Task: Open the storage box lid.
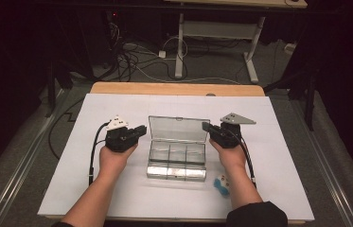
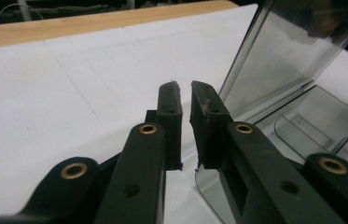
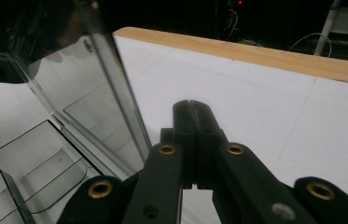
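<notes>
Left gripper (image 2: 185, 91) jaws barely parted, right gripper (image 3: 192, 106) jaws together — both empty beside the clear box (image 1: 176, 153).

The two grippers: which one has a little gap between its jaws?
The left gripper. Its jaws stand a sliver apart, while the right gripper has its jaws pressed fully together.
</notes>
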